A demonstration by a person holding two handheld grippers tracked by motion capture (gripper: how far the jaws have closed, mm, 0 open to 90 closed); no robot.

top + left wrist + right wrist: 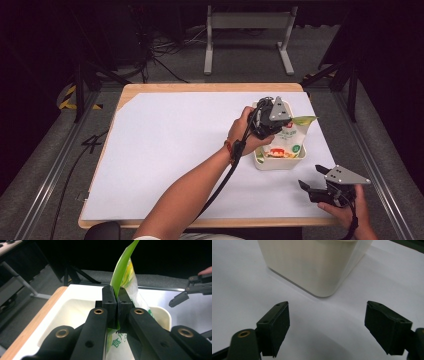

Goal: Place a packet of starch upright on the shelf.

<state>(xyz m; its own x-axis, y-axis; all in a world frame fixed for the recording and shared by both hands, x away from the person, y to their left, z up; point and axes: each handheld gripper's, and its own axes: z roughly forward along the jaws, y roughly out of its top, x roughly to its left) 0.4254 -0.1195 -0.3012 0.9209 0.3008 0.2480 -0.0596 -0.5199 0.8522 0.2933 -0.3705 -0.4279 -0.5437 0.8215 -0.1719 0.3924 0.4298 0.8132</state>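
At the right of the frame, our left tool (266, 122) clamps the pouch (287, 140) in the tub (280, 163), likely lifting next, while the right tool (315, 184) waits apart.

Print on the pouch (289, 142) too small to read in the high view; its lower part sits hidden inside the cream tub (280, 164). In the left gripper view the pouch top runs off the upper edge, and the left gripper (117, 306) covers its middle. Right gripper view: tub rim cut off at the top, the near wall blurred. Right gripper (327, 327) jaw bases cropped at the bottom.
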